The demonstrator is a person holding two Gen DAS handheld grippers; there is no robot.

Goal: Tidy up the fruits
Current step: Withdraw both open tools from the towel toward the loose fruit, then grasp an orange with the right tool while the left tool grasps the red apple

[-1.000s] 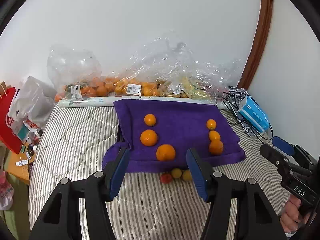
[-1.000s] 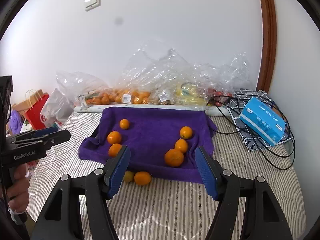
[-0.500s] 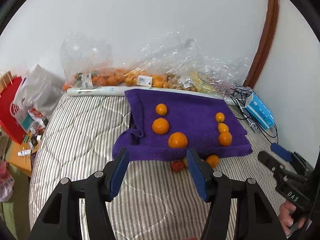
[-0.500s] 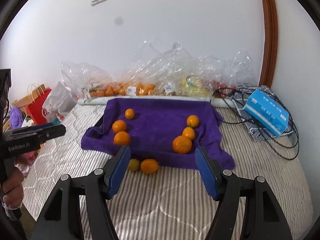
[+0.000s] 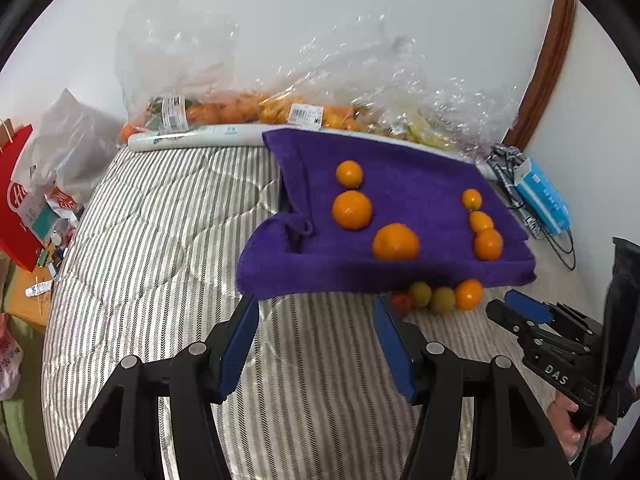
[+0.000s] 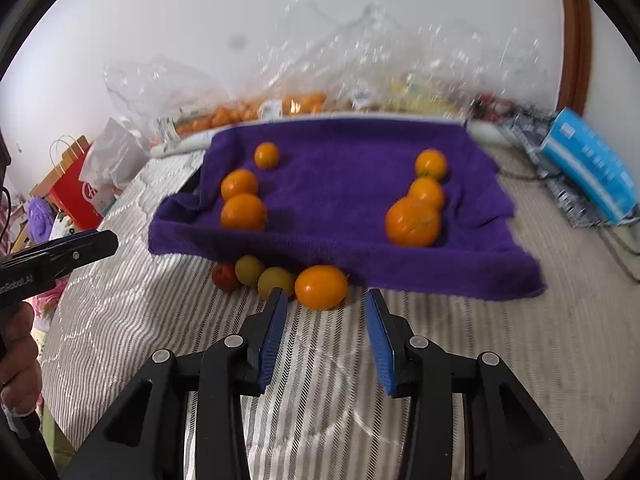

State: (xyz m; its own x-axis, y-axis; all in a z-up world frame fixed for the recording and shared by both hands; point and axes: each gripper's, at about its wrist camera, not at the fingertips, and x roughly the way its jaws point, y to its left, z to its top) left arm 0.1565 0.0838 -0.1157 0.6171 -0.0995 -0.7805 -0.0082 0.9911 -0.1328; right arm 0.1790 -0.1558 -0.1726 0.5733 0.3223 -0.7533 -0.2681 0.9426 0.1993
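Observation:
A purple towel (image 5: 404, 196) (image 6: 340, 184) lies on a striped bed and carries two rows of three oranges, one left (image 6: 243, 211) and one right (image 6: 413, 221). In front of its near edge lie an orange fruit (image 6: 321, 286) (image 5: 468, 294), two yellow-green fruits (image 6: 276, 282) and a small red one (image 6: 225, 276). My right gripper (image 6: 325, 300) is open and empty, its jaws just short of the orange fruit. My left gripper (image 5: 316, 312) is open and empty, above the bed before the towel's left front edge.
Clear plastic bags of oranges (image 5: 240, 110) and a white roll (image 5: 200, 138) line the wall behind the towel. A blue box (image 6: 592, 164) and cables lie at the right. A red paper bag (image 5: 16, 200) and clutter stand off the bed's left side.
My right gripper has moved forward and down toward the loose fruits at the towel's front edge. My left gripper has shifted left, so the towel now sits further right in its view.

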